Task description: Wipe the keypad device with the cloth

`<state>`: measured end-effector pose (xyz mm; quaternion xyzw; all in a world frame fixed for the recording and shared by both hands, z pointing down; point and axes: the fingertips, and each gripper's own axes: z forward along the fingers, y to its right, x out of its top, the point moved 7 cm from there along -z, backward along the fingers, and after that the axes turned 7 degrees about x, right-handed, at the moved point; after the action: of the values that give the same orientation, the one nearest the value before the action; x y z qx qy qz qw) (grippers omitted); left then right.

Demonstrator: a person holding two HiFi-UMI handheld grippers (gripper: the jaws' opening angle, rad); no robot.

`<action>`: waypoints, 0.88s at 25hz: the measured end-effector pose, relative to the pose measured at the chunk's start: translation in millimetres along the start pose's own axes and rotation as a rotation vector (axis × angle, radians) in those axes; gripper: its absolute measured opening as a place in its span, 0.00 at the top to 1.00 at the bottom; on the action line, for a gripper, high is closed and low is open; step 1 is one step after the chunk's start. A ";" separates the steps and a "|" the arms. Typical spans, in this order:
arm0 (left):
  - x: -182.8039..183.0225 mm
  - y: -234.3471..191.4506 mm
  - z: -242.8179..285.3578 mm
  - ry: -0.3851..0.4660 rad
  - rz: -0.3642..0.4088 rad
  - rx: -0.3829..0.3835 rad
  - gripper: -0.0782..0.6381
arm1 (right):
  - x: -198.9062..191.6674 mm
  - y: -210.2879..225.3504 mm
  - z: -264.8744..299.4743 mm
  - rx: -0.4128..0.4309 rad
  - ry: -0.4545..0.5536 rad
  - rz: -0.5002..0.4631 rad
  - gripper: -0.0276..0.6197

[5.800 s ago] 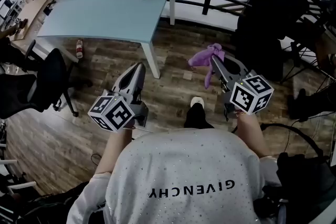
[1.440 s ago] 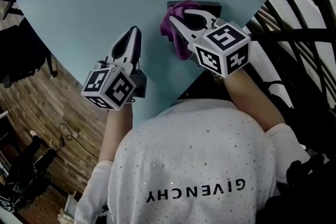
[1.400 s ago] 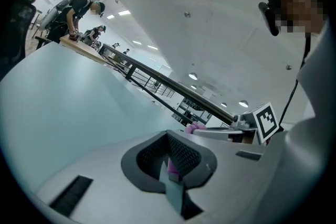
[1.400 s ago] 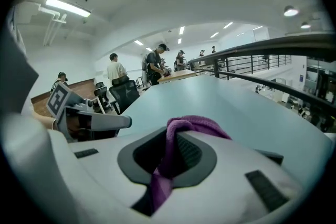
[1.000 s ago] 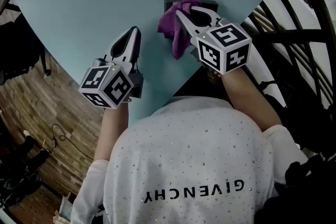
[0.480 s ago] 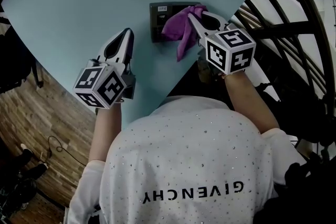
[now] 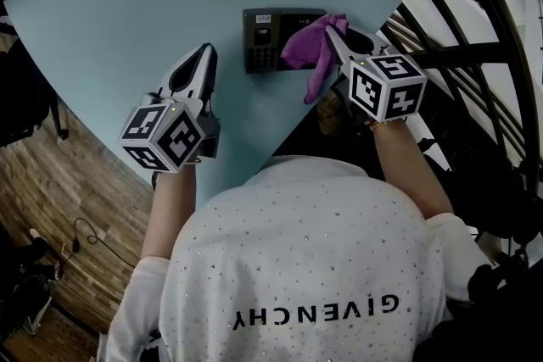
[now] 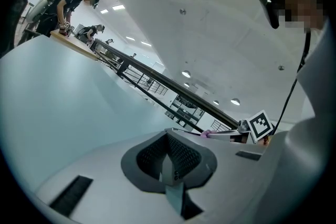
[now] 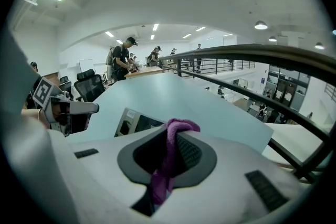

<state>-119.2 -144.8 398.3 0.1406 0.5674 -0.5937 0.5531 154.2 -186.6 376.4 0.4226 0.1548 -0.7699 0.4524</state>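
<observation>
One keypad device [image 7: 267, 38] lies lengthwise left-right on pale-blue table [image 7: 127, 4]; right gripper [image 7: 333, 25] pinches cloth [image 7: 310, 55], left gripper [image 7: 205, 52] closed; wood floor [image 7: 51, 182].

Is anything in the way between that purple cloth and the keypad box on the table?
Nothing visible does. The cloth, pinched in the right gripper, hangs over the right end of the keypad device.

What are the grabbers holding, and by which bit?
The right gripper pinches the purple cloth by a bunched edge; the left gripper is shut on nothing.
</observation>
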 end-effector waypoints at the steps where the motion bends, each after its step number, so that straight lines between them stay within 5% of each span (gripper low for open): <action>1: -0.1 -0.1 -0.3 0.003 -0.002 0.004 0.89 | 0.4 -1.2 -0.7 0.003 -0.003 -0.008 0.92; 10: -5.3 -2.4 -9.6 -0.017 0.013 0.051 0.89 | 21.7 -86.3 30.9 0.335 -0.036 -0.080 0.92; 16: -6.8 -8.7 -28.2 -0.001 -0.002 0.059 0.89 | 20.1 -117.4 63.9 0.374 -0.093 -0.179 0.92; 22: -15.9 -8.6 -39.6 0.024 -0.034 0.089 0.89 | 11.8 -108.5 68.5 0.369 -0.086 -0.164 0.92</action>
<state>-139.0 -106.3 402.8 0.1625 0.5492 -0.6260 0.5292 26.6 -177.0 392.2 0.4510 0.0256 -0.8367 0.3095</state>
